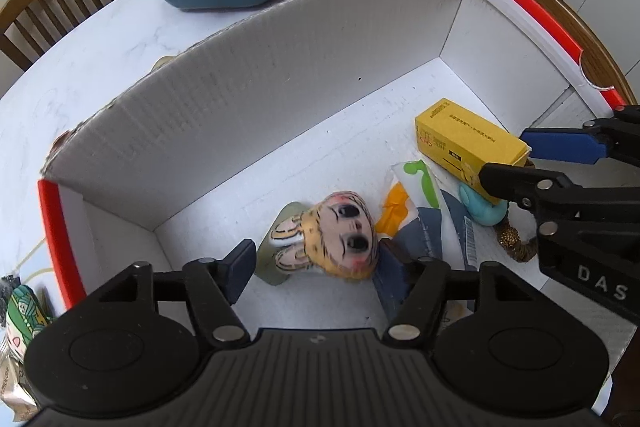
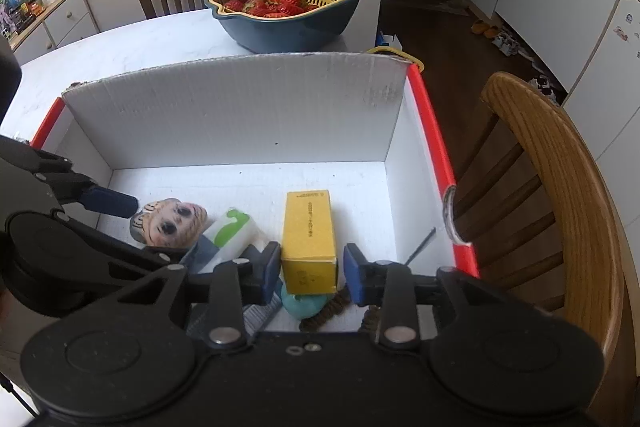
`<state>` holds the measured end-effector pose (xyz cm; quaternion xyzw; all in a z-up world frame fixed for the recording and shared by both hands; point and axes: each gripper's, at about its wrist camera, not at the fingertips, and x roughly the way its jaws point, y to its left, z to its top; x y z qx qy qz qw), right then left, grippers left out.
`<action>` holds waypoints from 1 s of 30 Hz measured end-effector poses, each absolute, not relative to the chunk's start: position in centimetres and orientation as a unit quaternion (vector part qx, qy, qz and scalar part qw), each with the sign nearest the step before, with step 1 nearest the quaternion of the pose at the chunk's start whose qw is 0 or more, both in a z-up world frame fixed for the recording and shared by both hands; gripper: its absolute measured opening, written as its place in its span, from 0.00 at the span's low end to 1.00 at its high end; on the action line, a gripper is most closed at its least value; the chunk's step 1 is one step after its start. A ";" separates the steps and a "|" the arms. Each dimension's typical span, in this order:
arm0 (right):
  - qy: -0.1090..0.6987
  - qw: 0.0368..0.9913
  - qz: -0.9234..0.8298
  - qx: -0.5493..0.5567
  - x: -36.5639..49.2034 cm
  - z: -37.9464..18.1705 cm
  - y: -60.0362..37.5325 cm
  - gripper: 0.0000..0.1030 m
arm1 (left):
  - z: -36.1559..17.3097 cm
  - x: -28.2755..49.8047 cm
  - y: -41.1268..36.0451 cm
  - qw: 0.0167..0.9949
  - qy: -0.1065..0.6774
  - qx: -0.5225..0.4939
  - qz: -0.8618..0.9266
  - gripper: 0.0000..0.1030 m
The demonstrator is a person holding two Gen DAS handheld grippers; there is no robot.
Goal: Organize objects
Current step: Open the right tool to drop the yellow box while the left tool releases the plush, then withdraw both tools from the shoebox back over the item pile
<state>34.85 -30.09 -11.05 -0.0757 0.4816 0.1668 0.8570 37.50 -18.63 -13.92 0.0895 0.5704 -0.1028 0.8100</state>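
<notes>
Doll [image 1: 344,235] between downward-tilted left gripper [image 1: 320,267] open jaws

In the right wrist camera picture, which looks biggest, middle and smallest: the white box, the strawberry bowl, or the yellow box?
1. White box, by far the largest.
2. Strawberry bowl, though it sits farther away, so it looks smaller than it really is.
3. Yellow box, smallest, even though it lies nearest the camera.
</notes>
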 end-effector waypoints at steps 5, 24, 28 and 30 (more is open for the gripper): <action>0.478 0.857 0.175 -0.074 34.2 -10.5 -30.1 0.41 | -13.4 36.8 -18.3 0.814 0.564 0.079 -0.111 0.64; 0.429 0.883 0.185 -0.046 28.8 -5.1 -30.2 0.49 | -6.4 31.6 -14.6 0.856 0.486 0.015 -0.172 0.64; 0.417 0.889 0.185 -0.039 27.4 -3.9 -29.9 0.52 | -4.8 30.1 -13.4 0.866 0.465 0.012 -0.183 0.64; 0.411 0.892 0.184 -0.034 26.7 -3.3 -29.8 0.53 | -4.1 29.3 -12.7 0.871 0.453 0.016 -0.189 0.64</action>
